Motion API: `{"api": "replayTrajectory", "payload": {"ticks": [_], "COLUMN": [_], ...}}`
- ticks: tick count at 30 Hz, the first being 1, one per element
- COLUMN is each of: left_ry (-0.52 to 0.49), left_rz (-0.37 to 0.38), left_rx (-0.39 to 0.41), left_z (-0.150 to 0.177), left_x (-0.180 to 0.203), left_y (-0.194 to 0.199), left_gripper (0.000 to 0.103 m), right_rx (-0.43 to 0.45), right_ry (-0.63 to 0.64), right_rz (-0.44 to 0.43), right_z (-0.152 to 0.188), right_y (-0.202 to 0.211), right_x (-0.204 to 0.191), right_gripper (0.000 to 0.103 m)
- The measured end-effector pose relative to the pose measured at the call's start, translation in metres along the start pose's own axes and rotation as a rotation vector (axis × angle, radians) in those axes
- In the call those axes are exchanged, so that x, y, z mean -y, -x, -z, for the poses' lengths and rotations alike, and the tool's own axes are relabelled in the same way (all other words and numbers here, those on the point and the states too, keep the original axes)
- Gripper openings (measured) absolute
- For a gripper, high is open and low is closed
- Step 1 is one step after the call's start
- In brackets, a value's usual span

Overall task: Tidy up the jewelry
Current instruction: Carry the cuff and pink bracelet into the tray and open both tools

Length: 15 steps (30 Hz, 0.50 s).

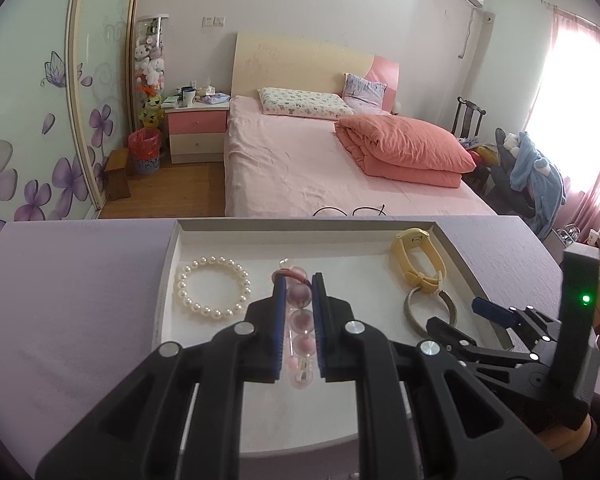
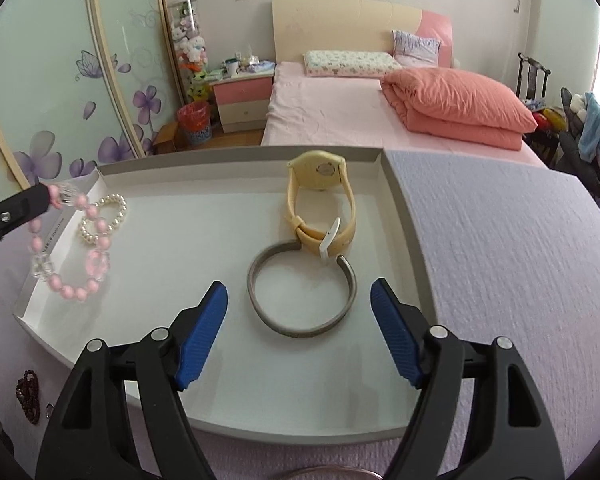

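A shallow white tray (image 1: 220,230) (image 2: 180,168) lies on the lilac table. My left gripper (image 1: 298,286) is shut on a pink and clear bead bracelet (image 1: 300,320), which hangs above the tray's left part in the right wrist view (image 2: 74,248). A white pearl bracelet (image 1: 212,290) (image 2: 104,218) lies in the tray at the left. A yellow watch (image 1: 418,258) (image 2: 320,204) and a grey open metal bangle (image 1: 428,308) (image 2: 302,292) lie at the right. My right gripper (image 2: 300,312) (image 1: 466,318) is open and empty, its fingers either side of the bangle, just above it.
The lilac tabletop (image 2: 500,260) extends to the right of the tray and to the left (image 1: 68,300). A dark red bead bracelet (image 2: 28,398) lies on the table at the near left of the tray. A bed (image 1: 320,160) stands behind the table.
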<state>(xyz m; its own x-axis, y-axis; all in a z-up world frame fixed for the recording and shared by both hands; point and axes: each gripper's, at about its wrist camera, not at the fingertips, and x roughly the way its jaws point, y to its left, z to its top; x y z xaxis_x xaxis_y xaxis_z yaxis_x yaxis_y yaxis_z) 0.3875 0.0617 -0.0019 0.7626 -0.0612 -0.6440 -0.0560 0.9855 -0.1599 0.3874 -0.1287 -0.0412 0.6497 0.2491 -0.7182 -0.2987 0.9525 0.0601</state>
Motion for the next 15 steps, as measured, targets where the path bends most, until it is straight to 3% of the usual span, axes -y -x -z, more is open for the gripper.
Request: {"api": "replayTrajectory", "payload": {"ticks": [15], "left_ry": [0.024], "left_rz": [0.005], "left_rx": [-0.028], "left_z": [-0.02], "left_x": [0.023], "left_y": [-0.035], "left_gripper": [0.016], "right_rx": [0.036], "right_ry": [0.033], "right_rz": [0.029], "right_z": [0.006], "right_y": [0.009], "right_x": [0.01], "right_gripper": [0.076]}}
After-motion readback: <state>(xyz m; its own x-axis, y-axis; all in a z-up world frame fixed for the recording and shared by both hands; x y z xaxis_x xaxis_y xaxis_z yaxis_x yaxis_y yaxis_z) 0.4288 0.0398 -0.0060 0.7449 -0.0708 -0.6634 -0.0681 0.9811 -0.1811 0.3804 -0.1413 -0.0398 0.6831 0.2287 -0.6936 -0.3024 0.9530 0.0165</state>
